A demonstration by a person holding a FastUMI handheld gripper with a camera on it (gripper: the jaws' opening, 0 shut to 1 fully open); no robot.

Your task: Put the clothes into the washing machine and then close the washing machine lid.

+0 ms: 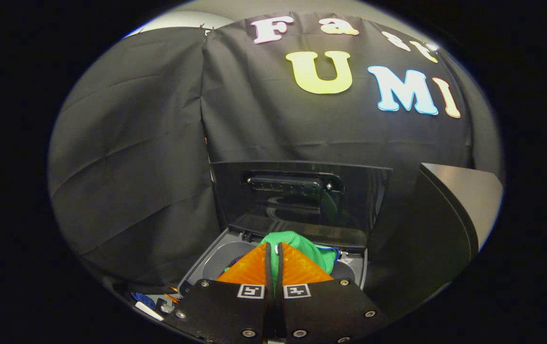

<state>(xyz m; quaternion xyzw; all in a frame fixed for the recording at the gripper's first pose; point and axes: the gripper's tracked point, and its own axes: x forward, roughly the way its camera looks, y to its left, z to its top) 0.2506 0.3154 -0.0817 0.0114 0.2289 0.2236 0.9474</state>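
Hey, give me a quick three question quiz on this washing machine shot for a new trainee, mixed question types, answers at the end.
1. True or false: the washing machine lid stands open.
2. What do the gripper fingers pinch? A) green cloth B) bottle C) nothing
3. Where does the green cloth hang?

Key: 1 true. 2 A. 3 Over the machine's open tub, just ahead of the fingers.

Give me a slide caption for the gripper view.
Tongs shut on green garment over the washing machine, lid raised.

green cloth, dark glossy lid
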